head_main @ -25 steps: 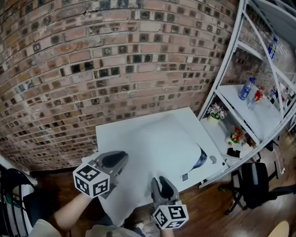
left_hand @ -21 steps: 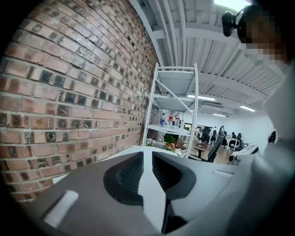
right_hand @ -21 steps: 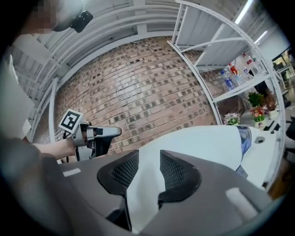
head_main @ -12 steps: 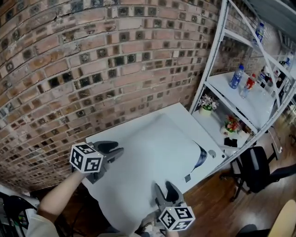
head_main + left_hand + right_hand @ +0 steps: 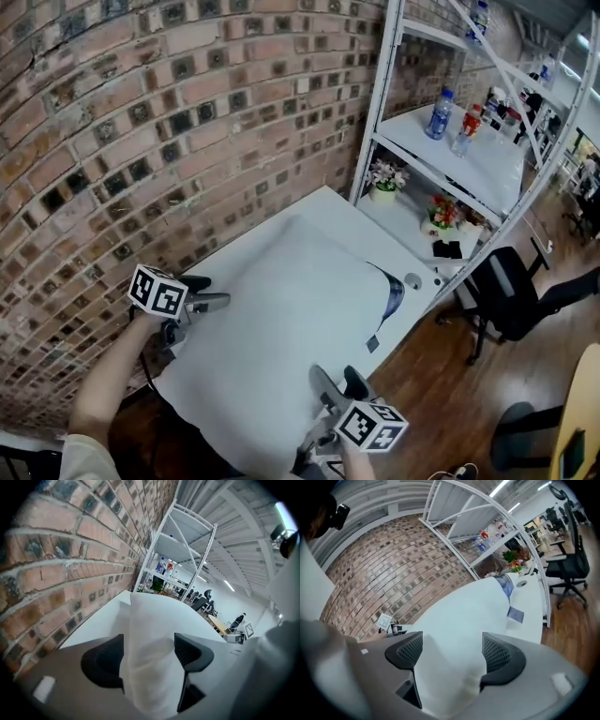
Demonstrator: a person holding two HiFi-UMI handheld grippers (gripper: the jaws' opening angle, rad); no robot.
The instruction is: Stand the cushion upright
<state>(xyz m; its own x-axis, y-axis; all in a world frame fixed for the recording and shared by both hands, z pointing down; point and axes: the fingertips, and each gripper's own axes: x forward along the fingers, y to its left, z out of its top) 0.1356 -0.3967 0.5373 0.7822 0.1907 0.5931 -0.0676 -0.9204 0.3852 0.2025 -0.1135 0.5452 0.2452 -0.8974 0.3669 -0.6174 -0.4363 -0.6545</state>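
The large white soft fabric cushion (image 5: 281, 319) looks light and floppy; grip its edges. Left gripper (image 5: 211, 292) and right gripper (image 5: 339, 382) fingers have just been opening and straddle its edges, unclamped.

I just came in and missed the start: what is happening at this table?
A person holds a tool in each hand at a large white cushion lying flat on a white table beside a brick wall. The left tool is at the cushion's left edge, the right tool at its near edge. Both have just been opening their jaws and now stand open with cushion fabric between them. The cushion is not upright yet.
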